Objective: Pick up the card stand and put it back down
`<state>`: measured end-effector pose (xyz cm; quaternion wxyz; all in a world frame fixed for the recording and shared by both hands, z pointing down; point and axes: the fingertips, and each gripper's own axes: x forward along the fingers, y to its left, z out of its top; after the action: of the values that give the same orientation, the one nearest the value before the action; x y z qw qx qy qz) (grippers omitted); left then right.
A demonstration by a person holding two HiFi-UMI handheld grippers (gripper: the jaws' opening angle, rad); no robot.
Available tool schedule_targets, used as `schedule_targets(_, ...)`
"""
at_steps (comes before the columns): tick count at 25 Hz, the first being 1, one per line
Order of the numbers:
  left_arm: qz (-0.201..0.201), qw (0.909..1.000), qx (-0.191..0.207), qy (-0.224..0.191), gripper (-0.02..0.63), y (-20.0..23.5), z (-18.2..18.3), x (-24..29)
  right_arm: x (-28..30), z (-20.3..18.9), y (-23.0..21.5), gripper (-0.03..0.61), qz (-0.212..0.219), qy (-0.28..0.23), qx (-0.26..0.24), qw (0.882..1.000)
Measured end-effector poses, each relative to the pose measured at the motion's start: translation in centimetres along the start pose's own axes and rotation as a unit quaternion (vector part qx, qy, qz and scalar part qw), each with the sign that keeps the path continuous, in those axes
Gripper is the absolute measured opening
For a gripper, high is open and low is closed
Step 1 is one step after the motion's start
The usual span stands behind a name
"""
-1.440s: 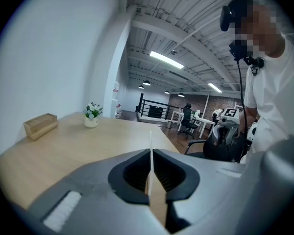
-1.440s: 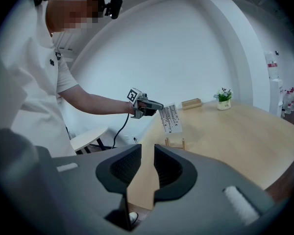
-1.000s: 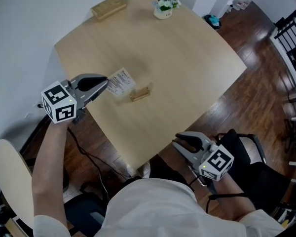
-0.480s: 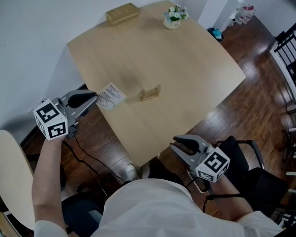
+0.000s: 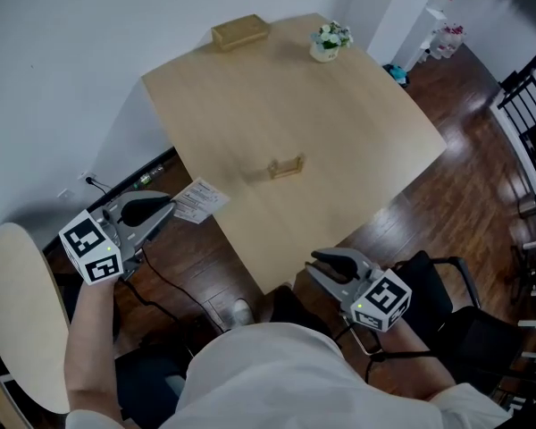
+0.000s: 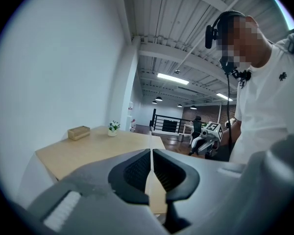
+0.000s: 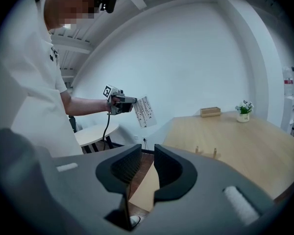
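Note:
The small wooden card stand (image 5: 286, 166) rests with no card in it on the light wooden table (image 5: 339, 114); the right gripper view shows the stand (image 7: 206, 152) as two short posts. My left gripper (image 5: 171, 208) is off the table's left edge, over the floor, shut on a white printed card (image 5: 199, 201). In the left gripper view that gripper (image 6: 152, 168) has the card edge-on between its pads. The right gripper (image 5: 317, 264) hovers by the table's near corner, open with nothing in it. In the right gripper view that gripper (image 7: 142, 168) faces the card (image 7: 144, 111).
A wooden box (image 5: 239, 31) and a small flower pot (image 5: 329, 39) sit at the table's far edge. A round pale table (image 5: 18, 311) is at the left, black chairs (image 5: 529, 79) at the right. A cable (image 5: 174, 284) trails on the dark wood floor.
The left gripper has carried the card away from the stand, leftward and nearer, past the table's edge. The right gripper has barely moved.

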<state>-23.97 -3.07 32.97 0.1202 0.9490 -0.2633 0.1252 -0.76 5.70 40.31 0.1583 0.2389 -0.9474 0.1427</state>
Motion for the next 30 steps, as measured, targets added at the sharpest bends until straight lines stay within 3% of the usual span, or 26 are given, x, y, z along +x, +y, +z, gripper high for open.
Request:
schedule_targets(17, -0.033, 0.9993, -0.004, -0.018, 0.017, -5.1, -1.5, -1.9, -0.7, -0.5, 2.7, 0.086, -0.024, -0.001, -0.007, 1.0)
schedule_targets(30, -0.049, 0.9983, 0.012, -0.029, 0.018, -4.3, 1.1, 0.3, -1.9, -1.2, 2.4, 0.086, -0.039, -0.009, 0.001, 0.999)
